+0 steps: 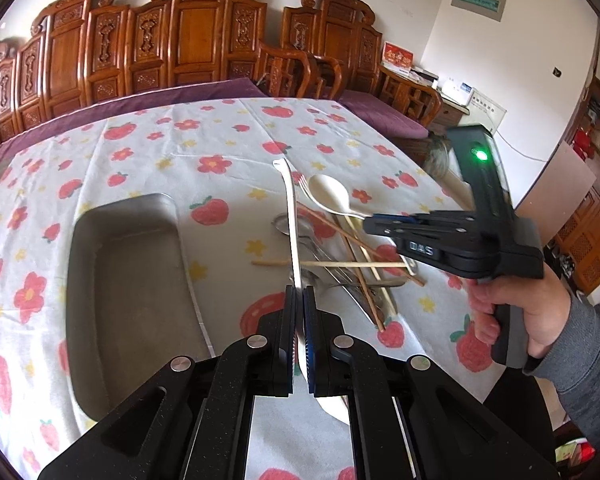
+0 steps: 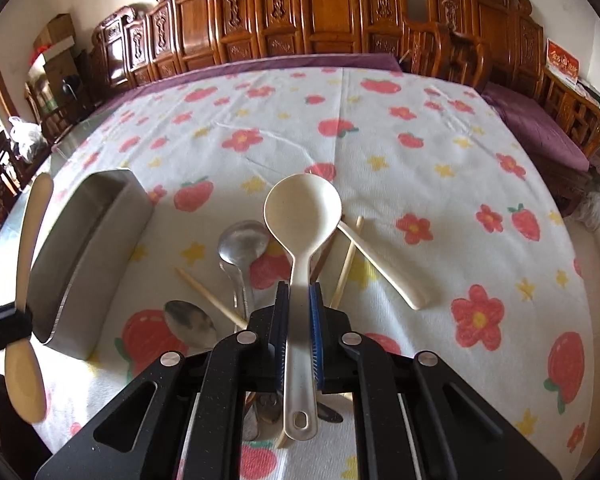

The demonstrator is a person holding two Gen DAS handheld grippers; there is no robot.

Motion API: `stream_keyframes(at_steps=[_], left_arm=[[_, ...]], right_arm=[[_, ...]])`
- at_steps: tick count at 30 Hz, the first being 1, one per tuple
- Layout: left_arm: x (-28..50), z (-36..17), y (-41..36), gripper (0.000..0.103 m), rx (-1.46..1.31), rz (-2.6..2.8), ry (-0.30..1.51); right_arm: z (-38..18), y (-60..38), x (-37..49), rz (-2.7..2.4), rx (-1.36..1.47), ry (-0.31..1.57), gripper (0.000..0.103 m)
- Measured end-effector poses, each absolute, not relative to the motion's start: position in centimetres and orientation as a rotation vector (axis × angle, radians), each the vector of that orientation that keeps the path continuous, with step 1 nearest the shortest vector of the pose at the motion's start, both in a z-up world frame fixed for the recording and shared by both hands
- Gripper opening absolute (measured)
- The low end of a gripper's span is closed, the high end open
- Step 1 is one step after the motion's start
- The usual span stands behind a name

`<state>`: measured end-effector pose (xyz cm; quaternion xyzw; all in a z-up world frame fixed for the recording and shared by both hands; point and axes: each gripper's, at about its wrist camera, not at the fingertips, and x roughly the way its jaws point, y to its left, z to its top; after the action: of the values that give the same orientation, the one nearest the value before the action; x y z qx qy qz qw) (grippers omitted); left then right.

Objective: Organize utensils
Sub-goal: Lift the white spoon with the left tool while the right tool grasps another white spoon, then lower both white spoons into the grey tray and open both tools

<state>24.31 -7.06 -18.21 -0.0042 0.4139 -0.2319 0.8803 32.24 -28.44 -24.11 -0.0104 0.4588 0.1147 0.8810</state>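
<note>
Your cream ladle (image 2: 302, 216) could twist or slip, because the right gripper (image 2: 299, 292) pinches only its thin handle and the heavy bowl sticks out far in front. The spoon (image 1: 290, 216) in your left gripper (image 1: 299, 294) is clamped edge-on between jaws pressed nearly together, so it may rotate too. Both utensils hang above the pile of chopsticks (image 1: 332, 265) near the tablecloth's right edge; the metal tray (image 1: 128, 280) waits empty toward the left edge.

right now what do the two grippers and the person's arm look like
Both grippers are black plastic linkages with silver rivets and blue-ribbed pads on the fingers. The right gripper carries white lettering and a green light above its pistol handle. The hand holding it emerges from a grey sleeve.
</note>
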Motion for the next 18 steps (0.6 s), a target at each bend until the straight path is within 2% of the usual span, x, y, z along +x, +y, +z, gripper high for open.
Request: stream_keyframes(at_steps=[11,18], left_arm=[[26.5,-17.1,-2.4,0.003,0.031,-0.368,0.861],[29.6,-19.3,0.8,0.003,0.060,-0.280,0.924]], right_arm=[[-20.0,-26.2,30.5,0.339,0.004,0.861,0.012],[-19.2,-22.9,29.8,0.422,-0.009,0.854,0.012]])
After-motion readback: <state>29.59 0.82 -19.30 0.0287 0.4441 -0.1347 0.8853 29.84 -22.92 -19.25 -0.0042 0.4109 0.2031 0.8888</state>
